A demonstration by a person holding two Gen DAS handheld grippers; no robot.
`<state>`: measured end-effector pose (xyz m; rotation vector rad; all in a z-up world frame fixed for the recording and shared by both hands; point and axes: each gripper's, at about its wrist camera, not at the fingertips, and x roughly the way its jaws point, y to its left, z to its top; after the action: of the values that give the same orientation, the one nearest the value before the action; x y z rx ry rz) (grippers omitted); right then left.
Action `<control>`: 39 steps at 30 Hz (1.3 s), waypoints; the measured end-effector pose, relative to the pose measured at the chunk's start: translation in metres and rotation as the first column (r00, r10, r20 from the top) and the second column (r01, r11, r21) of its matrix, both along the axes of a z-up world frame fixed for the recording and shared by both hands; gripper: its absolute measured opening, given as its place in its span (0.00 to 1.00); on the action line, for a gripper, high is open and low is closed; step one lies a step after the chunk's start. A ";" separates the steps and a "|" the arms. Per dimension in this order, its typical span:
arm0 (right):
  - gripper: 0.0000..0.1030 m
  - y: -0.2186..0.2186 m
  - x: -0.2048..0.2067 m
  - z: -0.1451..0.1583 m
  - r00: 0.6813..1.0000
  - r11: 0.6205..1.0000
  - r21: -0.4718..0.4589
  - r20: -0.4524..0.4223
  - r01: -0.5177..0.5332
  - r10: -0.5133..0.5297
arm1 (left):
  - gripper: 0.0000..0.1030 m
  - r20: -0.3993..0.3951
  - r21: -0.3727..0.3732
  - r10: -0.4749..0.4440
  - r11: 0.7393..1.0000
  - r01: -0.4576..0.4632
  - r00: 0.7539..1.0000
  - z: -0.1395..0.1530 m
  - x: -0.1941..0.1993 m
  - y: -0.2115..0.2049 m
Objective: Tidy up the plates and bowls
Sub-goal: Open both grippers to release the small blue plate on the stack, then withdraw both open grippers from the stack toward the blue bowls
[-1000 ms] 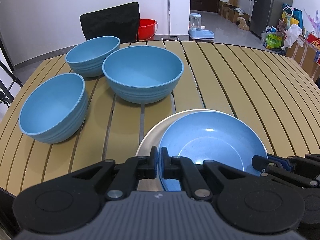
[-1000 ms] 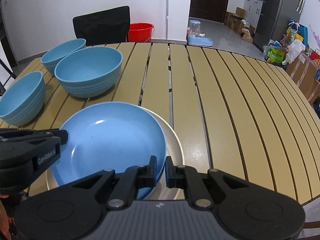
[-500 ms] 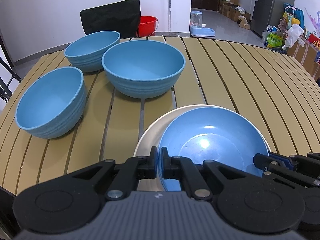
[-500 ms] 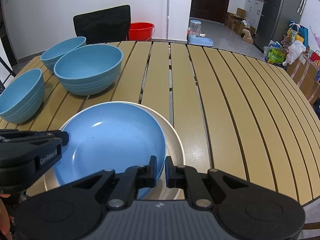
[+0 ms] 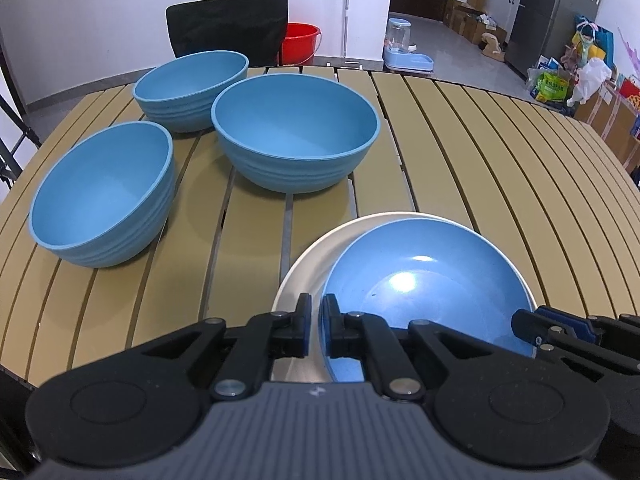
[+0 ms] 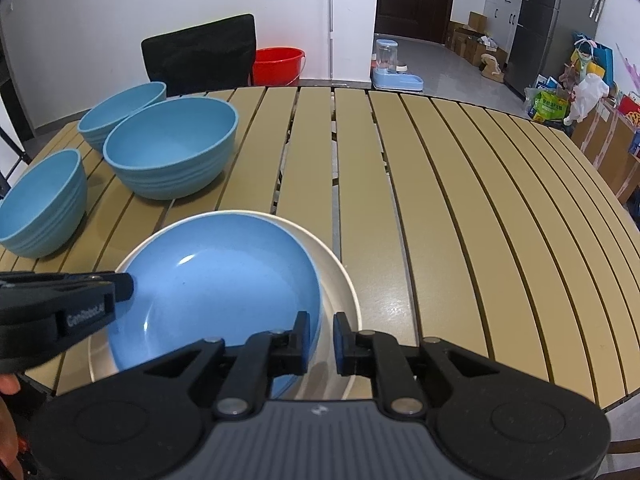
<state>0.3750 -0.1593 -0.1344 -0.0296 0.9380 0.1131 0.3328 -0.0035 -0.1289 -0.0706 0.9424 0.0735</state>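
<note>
A blue plate (image 5: 420, 280) (image 6: 224, 276) rests inside a larger white plate (image 5: 308, 264) (image 6: 340, 280) at the near edge of the slatted table (image 5: 480, 160). My left gripper (image 5: 317, 320) is shut on the blue plate's left rim; its tip (image 6: 120, 286) shows in the right wrist view. My right gripper (image 6: 321, 332) straddles the plate's right rim. Its jaws are opening, with the rim still between them and a gap beside the outer pad. It also shows in the left wrist view (image 5: 524, 322). Three blue bowls stand apart at the left: a large one (image 5: 296, 136) (image 6: 168, 148), a far one (image 5: 188, 80) (image 6: 120, 108), a near one (image 5: 100, 192) (image 6: 40, 200).
A black chair (image 5: 228, 20) and a red bucket (image 5: 300, 40) stand beyond the table's far edge. Boxes and bags lie on the floor at the far right. The table's right half (image 6: 480, 220) shows only bare slats.
The right gripper's fingers have spread a little away from the blue plate's rim. The blue plate sits slightly lower in the white plate. The left gripper keeps its grip.
</note>
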 end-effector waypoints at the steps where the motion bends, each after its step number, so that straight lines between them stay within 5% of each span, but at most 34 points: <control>1: 0.12 -0.001 0.000 0.001 1.000 1.000 0.004 0.001 0.001 -0.001 | 0.06 0.002 -0.001 0.001 1.000 -0.001 1.000 0.001 0.000 0.000; 13: 0.20 -0.013 -0.011 0.014 1.000 0.999 0.035 0.025 0.018 -0.019 | 0.10 0.036 -0.033 0.019 0.999 -0.018 0.999 0.019 -0.009 0.011; 15: 0.29 -0.015 -0.015 0.019 0.999 0.999 0.046 0.037 0.022 -0.024 | 0.36 0.045 -0.037 0.029 0.999 -0.027 0.999 0.025 -0.012 0.015; 19: 0.45 -0.018 -0.024 0.029 0.998 0.998 0.064 0.065 0.018 -0.023 | 0.53 0.083 -0.048 0.065 0.997 -0.062 0.994 0.041 -0.026 0.025; 22: 0.60 -0.020 -0.033 0.036 0.996 0.997 0.081 0.086 0.015 -0.022 | 0.76 0.114 -0.052 0.083 0.996 -0.078 0.990 0.050 -0.038 0.034; 24: 0.79 -0.020 -0.039 0.041 0.995 0.996 0.094 0.099 0.007 -0.016 | 0.94 0.141 -0.038 0.093 0.995 -0.089 0.986 0.056 -0.047 0.038; 26: 0.90 -0.021 -0.047 0.045 0.994 0.994 0.108 0.114 -0.013 0.000 | 1.00 0.162 -0.031 0.096 0.995 -0.092 0.982 0.061 -0.057 0.042; 39: 1.00 -0.009 -0.101 0.071 0.983 0.988 0.134 0.174 -0.082 0.058 | 1.00 0.234 -0.014 0.120 0.993 -0.120 0.965 0.077 -0.127 0.063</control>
<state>0.2745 -0.1687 -0.0633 0.0581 0.7569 0.2385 0.2056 0.0595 -0.0515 -0.1331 0.7014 0.1740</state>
